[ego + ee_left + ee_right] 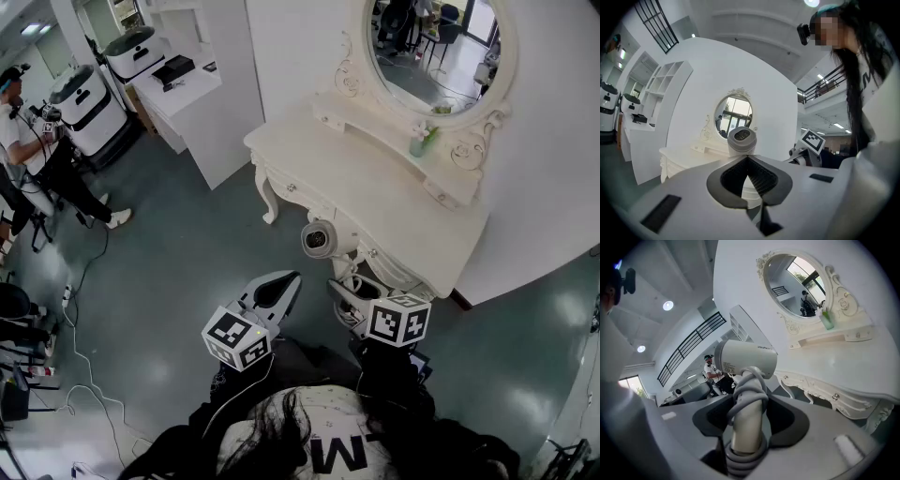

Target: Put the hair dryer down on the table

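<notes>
**Item 1, hair dryer** [319,238]: white, with a grey cord [749,391] wound round its handle. It is off the table, held in the air beside the table's front edge, over the grey floor [178,253]. Your right gripper view shows the barrel lying crosswise above the jaws.

**Item 2, your right gripper** [345,289]: its jaws are clamped on the hair dryer's handle, one on each side, over the coils of cord. The handle stands upright between them.

**Item 3, your left gripper** [289,279]: its jaw tips are closed together with nothing between them. It sits just left of the right gripper and does not touch the hair dryer. One end of the barrel shows just beyond its tips in your left gripper view.

**Item 4, dressing table** [375,178]: white and carved, with drawers along the front. The broad top in front of you is bare.

**Item 5, oval mirror** [436,47]: stands upright at the back of the table in a white scrolled frame.

**Item 6, small green bottle** [419,142]: stands on the raised shelf just below the mirror.

**Item 7, a person** [37,155]: stands well apart at the far left of the room.
</notes>
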The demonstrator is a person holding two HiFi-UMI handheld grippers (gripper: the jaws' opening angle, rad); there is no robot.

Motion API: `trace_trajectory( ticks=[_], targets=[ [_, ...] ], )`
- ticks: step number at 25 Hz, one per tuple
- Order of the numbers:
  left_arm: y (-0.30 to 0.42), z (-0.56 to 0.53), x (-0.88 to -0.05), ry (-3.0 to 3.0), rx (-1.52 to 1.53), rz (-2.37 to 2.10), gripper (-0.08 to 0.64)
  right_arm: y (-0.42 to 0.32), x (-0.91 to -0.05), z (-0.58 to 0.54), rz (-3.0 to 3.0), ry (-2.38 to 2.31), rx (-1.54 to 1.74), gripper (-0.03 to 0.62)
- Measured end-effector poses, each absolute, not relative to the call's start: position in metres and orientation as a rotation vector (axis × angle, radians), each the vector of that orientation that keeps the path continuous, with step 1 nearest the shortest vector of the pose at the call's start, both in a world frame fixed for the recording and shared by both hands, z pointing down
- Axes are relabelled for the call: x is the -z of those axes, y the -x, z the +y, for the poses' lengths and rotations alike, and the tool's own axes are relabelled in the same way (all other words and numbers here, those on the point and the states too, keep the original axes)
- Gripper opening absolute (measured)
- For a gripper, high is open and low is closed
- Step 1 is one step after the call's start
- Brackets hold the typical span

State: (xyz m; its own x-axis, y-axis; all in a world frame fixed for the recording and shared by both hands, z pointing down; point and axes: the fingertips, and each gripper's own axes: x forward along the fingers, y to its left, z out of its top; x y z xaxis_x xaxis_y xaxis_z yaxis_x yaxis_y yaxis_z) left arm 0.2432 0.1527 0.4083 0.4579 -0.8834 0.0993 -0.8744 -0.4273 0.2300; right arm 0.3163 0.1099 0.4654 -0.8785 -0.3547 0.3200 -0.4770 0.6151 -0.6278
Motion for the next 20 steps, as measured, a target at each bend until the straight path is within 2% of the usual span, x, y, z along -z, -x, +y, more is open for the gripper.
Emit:
trace_trajectory(
  ticks=[20],
  targets=[
    [-0.226, 0.152, -0.408, -2.421, 0.057, -1.567, -0.003, -0.3, -0.472, 0.106, -2.664, -0.63, -1.158, 0.23]
  ],
)
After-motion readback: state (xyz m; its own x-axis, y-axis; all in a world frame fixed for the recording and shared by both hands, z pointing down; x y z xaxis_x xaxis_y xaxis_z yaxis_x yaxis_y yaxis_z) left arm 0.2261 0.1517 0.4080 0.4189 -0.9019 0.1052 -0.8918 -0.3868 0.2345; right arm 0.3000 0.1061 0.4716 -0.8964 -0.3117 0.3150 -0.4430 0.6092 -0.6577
